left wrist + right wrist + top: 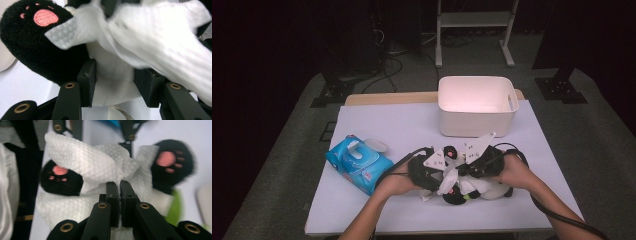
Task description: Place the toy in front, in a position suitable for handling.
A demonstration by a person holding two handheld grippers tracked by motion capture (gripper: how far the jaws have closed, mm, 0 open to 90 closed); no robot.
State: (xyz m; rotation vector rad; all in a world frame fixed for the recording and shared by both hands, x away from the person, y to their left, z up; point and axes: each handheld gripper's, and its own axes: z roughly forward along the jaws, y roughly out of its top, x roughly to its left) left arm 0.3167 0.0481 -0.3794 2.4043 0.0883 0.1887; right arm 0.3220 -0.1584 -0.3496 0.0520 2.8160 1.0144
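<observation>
From above, we see the plush toy [472, 189] lying crosswise on the tabletop [377, 125] between both grippers. Left gripper [115, 82] view: it is clamped on the toy's white body. Right gripper [119, 202] view: pinched together on the wipe [85, 162] draped over the toy, straight ahead.

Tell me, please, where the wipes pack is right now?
In the high view the blue wipes pack lies on the table's left side, just left of the left gripper and the plush toy, its lid flipped open.
</observation>
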